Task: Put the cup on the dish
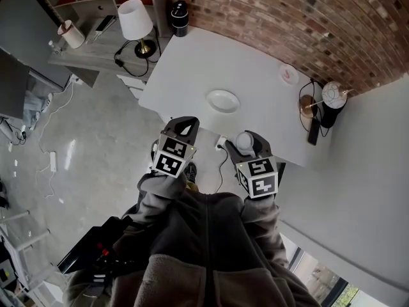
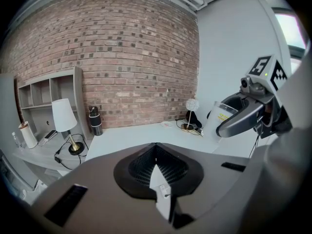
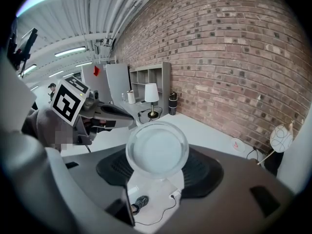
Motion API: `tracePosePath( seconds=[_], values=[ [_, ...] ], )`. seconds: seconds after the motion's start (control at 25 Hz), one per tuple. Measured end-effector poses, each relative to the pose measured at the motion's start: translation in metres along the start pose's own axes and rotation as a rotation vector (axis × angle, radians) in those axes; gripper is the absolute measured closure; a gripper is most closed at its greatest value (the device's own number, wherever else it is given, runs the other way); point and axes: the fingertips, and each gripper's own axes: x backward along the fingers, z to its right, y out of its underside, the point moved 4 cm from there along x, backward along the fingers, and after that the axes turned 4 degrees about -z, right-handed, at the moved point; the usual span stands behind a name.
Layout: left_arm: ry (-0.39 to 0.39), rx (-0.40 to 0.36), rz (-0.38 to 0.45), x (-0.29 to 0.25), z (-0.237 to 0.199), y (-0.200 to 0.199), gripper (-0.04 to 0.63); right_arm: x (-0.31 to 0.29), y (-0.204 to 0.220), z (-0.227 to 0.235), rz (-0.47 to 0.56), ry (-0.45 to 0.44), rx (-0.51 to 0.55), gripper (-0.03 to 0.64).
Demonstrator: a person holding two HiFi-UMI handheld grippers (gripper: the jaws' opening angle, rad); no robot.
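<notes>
A white oval dish [image 1: 223, 100] lies near the middle of the white table [image 1: 192, 69]. A clear plastic cup [image 3: 157, 147] sits between the jaws of my right gripper [image 1: 246, 136], which is shut on it at the table's near edge, short of the dish. From the left gripper view the same cup [image 2: 222, 117] shows a yellow label. My left gripper [image 1: 185, 121] hovers beside it to the left, its jaws closed with nothing in them, as the left gripper view [image 2: 156, 147] confirms. The dish is hidden in both gripper views.
A small pink saucer [image 1: 288, 74] and a globe lamp [image 1: 333, 94] with cables stand at the table's right end. A black bottle [image 1: 179, 18] stands at the far corner. A white-shaded lamp [image 1: 135, 21] is on the grey side desk [image 1: 83, 53]. A brick wall runs behind.
</notes>
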Motion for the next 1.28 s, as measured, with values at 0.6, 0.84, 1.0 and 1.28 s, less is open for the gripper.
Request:
tracePosePath(
  seconds=[0.6,0.84,1.0,1.28],
  values=[
    [0.004,0.039,-0.048,-0.047,-0.012,0.004,0.589,-0.032,0.003,0.023,-0.056,-0.043,-0.006,0.353],
    [-0.045,0.033,-0.038,-0.061,-0.013,-0.009,0.589,-0.044,0.007,0.043,-0.040,-0.083,-0.012,0.354],
    [-0.075,0.041,-0.045,-0.069,-0.016,-0.009,0.589,-0.056,0.008,0.052,-0.029,-0.106,-0.007,0.354],
    [-0.057,0.070,-0.089,-0.090,-0.018,0.010,0.589,-0.087,0.018,0.060,-0.041,-0.131,-0.006,0.354]
  ],
)
